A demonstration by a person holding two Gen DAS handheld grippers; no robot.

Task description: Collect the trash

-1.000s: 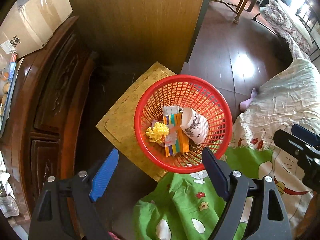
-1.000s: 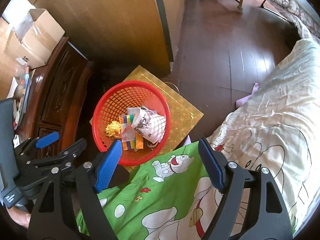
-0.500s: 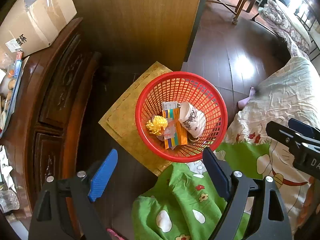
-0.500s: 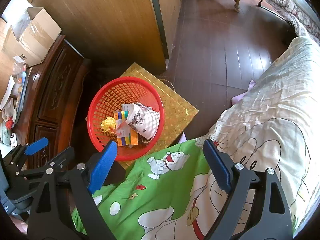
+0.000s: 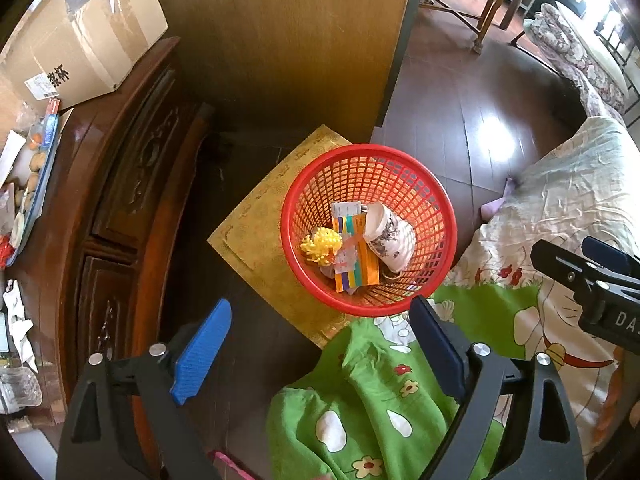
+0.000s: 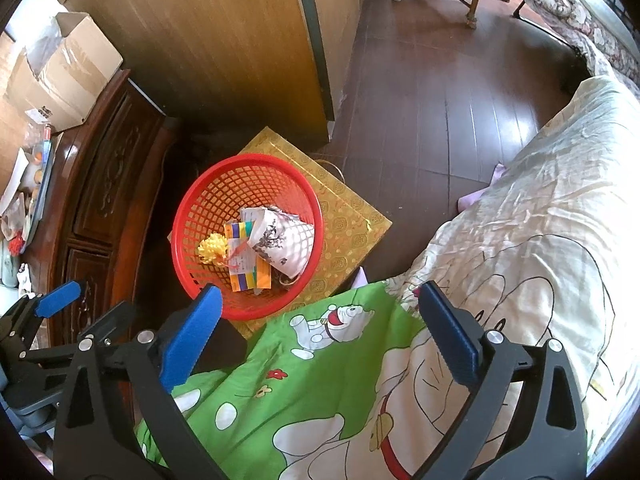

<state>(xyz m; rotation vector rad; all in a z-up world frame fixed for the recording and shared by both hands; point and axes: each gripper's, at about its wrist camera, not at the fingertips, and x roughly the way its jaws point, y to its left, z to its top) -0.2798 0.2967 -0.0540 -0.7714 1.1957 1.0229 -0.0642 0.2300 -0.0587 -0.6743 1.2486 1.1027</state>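
Note:
A red mesh basket [image 5: 424, 184] [image 6: 208, 208] stands on a gold box [image 5: 260, 240] [image 6: 348, 220] on the floor. In it lie a white patterned paper cup [image 5: 390, 236] [image 6: 284, 240], a yellow pompom [image 5: 320, 244] [image 6: 210, 248] and striped orange packets [image 5: 358, 268] [image 6: 244, 272]. My left gripper [image 5: 320, 352] is open and empty, above and in front of the basket. My right gripper [image 6: 316, 336] is open and empty over the bed's edge, to the right of the basket.
A dark carved wooden cabinet [image 5: 120, 184] [image 6: 100, 184] stands at the left with a cardboard box [image 5: 80, 48] on top. A bed with a green cartoon blanket [image 5: 380, 400] [image 6: 320, 380] lies at the lower right. A wooden panel [image 5: 288, 40] rises behind the basket.
Both grippers have drawn up and back from the basket, which now looks smaller and farther. Both stay open and empty.

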